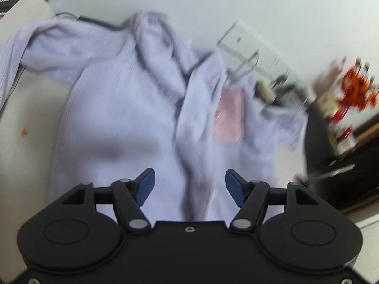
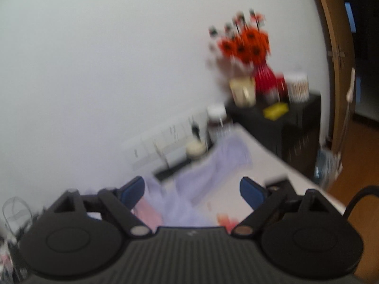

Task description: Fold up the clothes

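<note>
Left gripper (image 1: 190, 182): I see jaws spread, nothing pinched, above the lilac garment (image 1: 123, 118). Right gripper (image 2: 191, 190): jaws spread wide, empty. Garment: rumpled on my white table (image 2: 272, 163), one sleeve (image 2: 227, 151) trailing toward the wall.

one lavender shirt (image 1: 113, 108) | one pink patch (image 1: 228, 120) | one orange flower bunch (image 2: 244, 45) | one white-lidded jar (image 2: 216, 124) | two grippers, left (image 1: 190, 184), right (image 2: 192, 193)

White wall (image 2: 106, 59), dark cabinet (image 2: 279, 127), wooden floor (image 2: 355, 165).
</note>
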{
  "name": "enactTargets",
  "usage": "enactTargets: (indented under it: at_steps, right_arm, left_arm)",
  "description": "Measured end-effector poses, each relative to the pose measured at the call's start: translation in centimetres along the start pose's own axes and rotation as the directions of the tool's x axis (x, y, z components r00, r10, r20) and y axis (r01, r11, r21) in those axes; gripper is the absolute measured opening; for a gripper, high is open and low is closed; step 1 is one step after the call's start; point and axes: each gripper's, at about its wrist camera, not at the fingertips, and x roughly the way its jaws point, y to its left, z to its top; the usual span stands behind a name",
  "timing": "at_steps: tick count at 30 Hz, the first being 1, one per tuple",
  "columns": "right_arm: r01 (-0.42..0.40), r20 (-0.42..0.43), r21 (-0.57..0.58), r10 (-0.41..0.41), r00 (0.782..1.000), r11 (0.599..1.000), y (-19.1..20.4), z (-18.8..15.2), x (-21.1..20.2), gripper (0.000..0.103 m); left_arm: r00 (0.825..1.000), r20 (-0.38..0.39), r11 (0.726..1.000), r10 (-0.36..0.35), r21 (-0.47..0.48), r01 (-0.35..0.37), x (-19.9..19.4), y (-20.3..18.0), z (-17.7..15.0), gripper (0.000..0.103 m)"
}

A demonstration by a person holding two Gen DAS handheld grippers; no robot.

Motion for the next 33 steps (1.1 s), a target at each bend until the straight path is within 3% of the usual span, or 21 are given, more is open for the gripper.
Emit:
enactTargets:
  at_steps: [5,8,10,13,16,19,23,24,28,31,33]
  right_arm:
    - [-0.030,0.064,0.045,0.027,0.998,0.999,1.5,6.6,3.0,0.088]
    - [-0.060,0.054,0.041,0.058,0.997,0.997,1.2,8.8,7.2,0.091]
    - [-0.042,0.014,0.036,0.041,0.999,0.998,0.5,9.2,11.6,0.091]
    - [-0.005,-0.121,0.039,0.009,0.993,0.999,-2.5,8.0,20.1,0.091]
    - [0.031,-0.296,0.066,-0.010,0.955,0.997,-5.7,5.3,28.6,0.091]
    - [0.087,-0.426,-0.003,-0.080,0.901,0.996,-8.2,2.4,36.9,0.091]
    - [0.105,-0.500,-0.022,-0.102,0.860,0.994,-10.1,-0.5,43.2,0.090]
    - [0.109,-0.509,-0.018,-0.102,0.854,0.994,-10.3,-1.1,44.2,0.086]
    - [0.037,-0.542,-0.019,-0.041,0.839,0.999,-10.7,-2.5,46.0,0.036]
    - [-0.016,-0.525,0.009,0.019,0.851,1.000,-11.0,-2.7,45.4,0.016]
    - [-0.040,-0.508,0.017,0.043,0.860,0.999,-11.1,-2.5,44.6,0.014]
  left_arm:
    - [0.993,0.087,0.996,-0.083,-0.033,0.086,-1.6,-3.2,5.0,0.073]
    - [0.988,0.125,0.996,-0.092,0.017,0.090,-1.6,-6.0,6.9,0.082]
    - [0.989,0.130,0.996,-0.075,0.063,0.068,-0.7,-7.7,7.2,0.082]
    - [0.992,0.125,0.992,0.001,0.129,-0.017,2.9,-10.1,6.4,0.082]
    - [0.993,0.072,0.986,0.091,0.136,-0.100,7.7,-11.1,4.6,0.079]
    - [0.987,-0.020,0.981,0.158,0.115,-0.155,12.7,-11.6,2.9,0.069]
    - [0.969,-0.044,0.964,0.245,0.119,-0.238,16.0,-11.6,1.0,0.065]
    - [0.963,-0.049,0.959,0.265,0.120,-0.258,16.4,-11.5,0.7,0.063]
    - [0.944,-0.069,0.943,0.324,0.107,-0.316,17.7,-11.2,0.2,0.053]
    - [0.930,-0.079,0.930,0.359,0.114,-0.349,18.5,-11.4,0.4,0.052]
    - [0.923,-0.076,0.922,0.378,0.121,-0.368,18.9,-11.8,0.5,0.052]
